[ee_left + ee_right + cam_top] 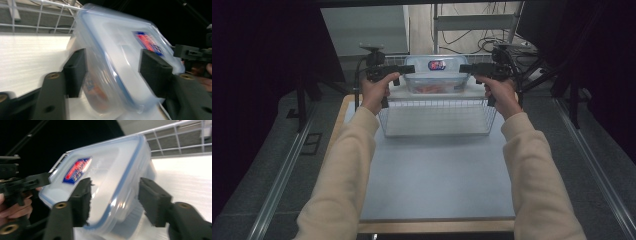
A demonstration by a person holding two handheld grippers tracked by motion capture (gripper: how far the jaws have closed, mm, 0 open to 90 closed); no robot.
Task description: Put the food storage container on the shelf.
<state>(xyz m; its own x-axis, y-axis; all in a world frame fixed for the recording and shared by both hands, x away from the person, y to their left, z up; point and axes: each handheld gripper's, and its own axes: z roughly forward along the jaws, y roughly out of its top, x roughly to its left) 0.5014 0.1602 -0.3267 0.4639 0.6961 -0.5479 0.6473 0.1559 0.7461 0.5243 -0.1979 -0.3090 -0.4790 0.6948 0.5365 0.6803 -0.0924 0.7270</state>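
A clear plastic container (434, 75) with a blue-sealed lid and a red and blue label lies at the far end of a white wire basket (437, 107). Something orange (429, 89) shows through its wall. My left gripper (412, 69) is at its left end and my right gripper (462, 67) at its right end. In the left gripper view the container (117, 50) sits between the jaws of the left gripper (113, 70), pads close beside it. In the right gripper view the right gripper (115, 197) straddles the container (107, 170), with a gap at one pad (152, 202).
The basket stands on a pale table top (437, 175), its wire walls (37, 25) rising around the container. Dark curtains flank the table. Cables and a shelf frame (472, 22) lie behind the basket.
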